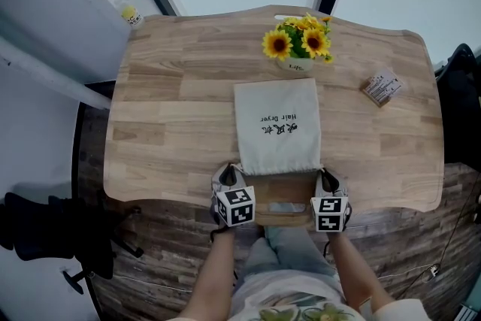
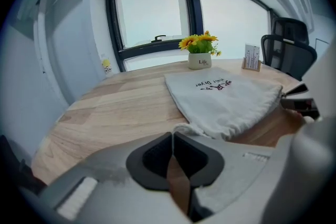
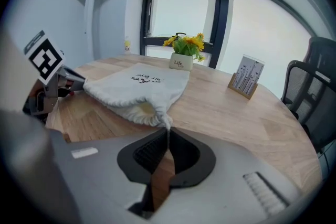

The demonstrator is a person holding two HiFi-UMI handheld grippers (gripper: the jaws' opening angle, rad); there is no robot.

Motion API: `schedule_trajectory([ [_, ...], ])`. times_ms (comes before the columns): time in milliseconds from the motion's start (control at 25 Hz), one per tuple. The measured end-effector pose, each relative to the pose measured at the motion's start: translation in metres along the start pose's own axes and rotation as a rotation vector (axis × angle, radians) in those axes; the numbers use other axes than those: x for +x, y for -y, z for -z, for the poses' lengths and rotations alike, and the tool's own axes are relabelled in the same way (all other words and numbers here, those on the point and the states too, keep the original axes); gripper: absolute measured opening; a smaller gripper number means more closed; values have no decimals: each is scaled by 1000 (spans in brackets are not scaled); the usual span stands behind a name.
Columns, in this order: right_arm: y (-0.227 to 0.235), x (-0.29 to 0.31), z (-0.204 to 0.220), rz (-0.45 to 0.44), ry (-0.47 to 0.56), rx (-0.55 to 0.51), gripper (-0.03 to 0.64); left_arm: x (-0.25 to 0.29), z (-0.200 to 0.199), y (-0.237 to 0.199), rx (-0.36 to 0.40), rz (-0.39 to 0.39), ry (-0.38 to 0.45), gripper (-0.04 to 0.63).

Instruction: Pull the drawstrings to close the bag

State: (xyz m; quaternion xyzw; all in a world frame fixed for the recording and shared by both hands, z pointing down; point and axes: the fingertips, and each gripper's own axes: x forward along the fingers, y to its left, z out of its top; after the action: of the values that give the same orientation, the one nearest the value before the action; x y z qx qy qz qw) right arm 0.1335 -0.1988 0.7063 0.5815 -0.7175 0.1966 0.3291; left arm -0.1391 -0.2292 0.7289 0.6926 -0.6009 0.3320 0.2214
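Note:
A cream cloth drawstring bag [image 1: 276, 124] with dark print lies flat in the middle of the wooden table [image 1: 173, 116], its gathered mouth toward me. My left gripper [image 1: 228, 174] sits at the mouth's left corner, jaws shut on the left drawstring [image 2: 182, 127]. At the right corner, my right gripper [image 1: 325, 176] is shut on the right drawstring [image 3: 167, 124], which runs from the puckered corner straight into the jaws. The bag [image 2: 226, 97] fills the centre of the left gripper view, and in the right gripper view the bag [image 3: 136, 86] lies to the left.
A pot of sunflowers [image 1: 297, 49] stands just behind the bag. A small card stand [image 1: 382, 88] sits at the right, and a yellow-labelled bottle [image 1: 131, 14] on the sill at the far left. A darker wooden board [image 1: 284, 195] lies between the grippers. A black chair [image 1: 460, 79] stands beyond the right edge.

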Motion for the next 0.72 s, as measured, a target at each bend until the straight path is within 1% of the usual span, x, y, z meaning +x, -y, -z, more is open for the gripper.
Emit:
schedule_trajectory([
  [120, 9, -3, -4, 33, 12, 45, 15, 0, 1, -3, -63, -4, -13, 12],
  [200, 17, -6, -6, 73, 11, 84, 14, -3, 2, -6, -97, -8, -9, 12],
  [320, 30, -9, -6, 157, -2, 129, 14, -13, -5, -7, -120, -7, 36, 12],
  [400, 37, -9, -9, 183, 7, 168, 14, -23, -15, -7, -117, -14, 67, 12],
  [520, 42, -12, -18, 181, 44, 232, 14, -34, -28, -10, -122, -28, 107, 12],
  [720, 43, -25, -44, 138, 134, 273, 12, -51, -49, -17, -149, -45, 177, 12],
])
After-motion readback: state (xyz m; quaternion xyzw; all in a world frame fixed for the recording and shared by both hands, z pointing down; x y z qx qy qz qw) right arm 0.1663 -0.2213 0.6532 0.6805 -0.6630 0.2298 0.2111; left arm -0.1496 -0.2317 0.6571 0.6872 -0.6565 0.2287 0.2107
